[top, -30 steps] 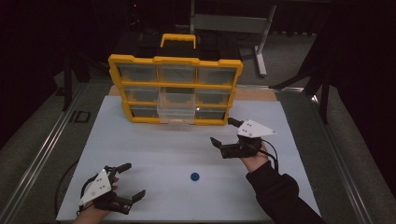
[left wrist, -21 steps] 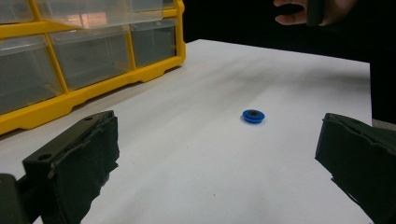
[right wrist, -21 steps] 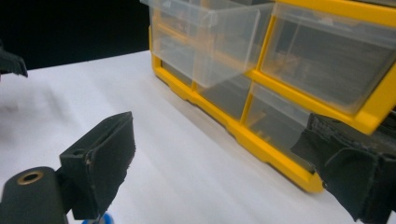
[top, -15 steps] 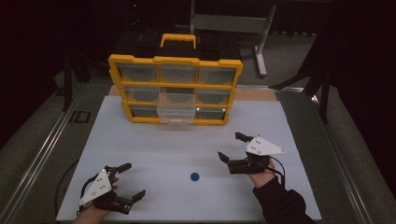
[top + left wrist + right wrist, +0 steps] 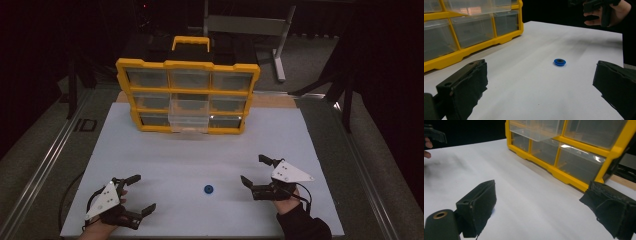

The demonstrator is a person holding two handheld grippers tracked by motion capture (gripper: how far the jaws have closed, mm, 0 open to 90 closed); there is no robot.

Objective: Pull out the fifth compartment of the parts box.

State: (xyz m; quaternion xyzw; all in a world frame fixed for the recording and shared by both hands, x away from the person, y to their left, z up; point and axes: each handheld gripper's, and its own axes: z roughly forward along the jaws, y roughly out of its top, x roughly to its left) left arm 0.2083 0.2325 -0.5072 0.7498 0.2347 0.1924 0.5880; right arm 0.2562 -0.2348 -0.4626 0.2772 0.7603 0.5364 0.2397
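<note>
High view: blue disc [image 5: 208,189] lies flat on the white board [image 5: 200,150], lower centre of the frame, touching nothing. Right gripper [image 5: 255,172] is lower right of centre, just to the right of the disc and apart from it; jaws spread wide, nothing between them, tips pointing toward frame left. Left gripper [image 5: 141,194] is at lower left, well apart from the disc, jaws also wide open and empty, tips pointing right toward the disc. Grey three-cornered plates sit on top of both. Yellow drawer cabinet [image 5: 187,95] stands at the far edge of the board, upper centre of the frame, nine clear drawers in a three-by-three grid; the centre drawer [image 5: 189,115] is pulled out part way, the rest look flush. Can't tell if any drawer holds anything. Left gripper view: disc [image 5: 559,61] sits right of centre between the two black jaws at the bottom corners, ahead of them, with a dark hole in its middle; the other hand [image 5: 609,12] with its gripper is at upper right, cabinet [image 5: 474,32] at upper left. Right gripper view: bare white board between the spread jaws, cabinet [image 5: 574,152] across the upper right with the open drawer [image 5: 534,130] at top centre.
</note>
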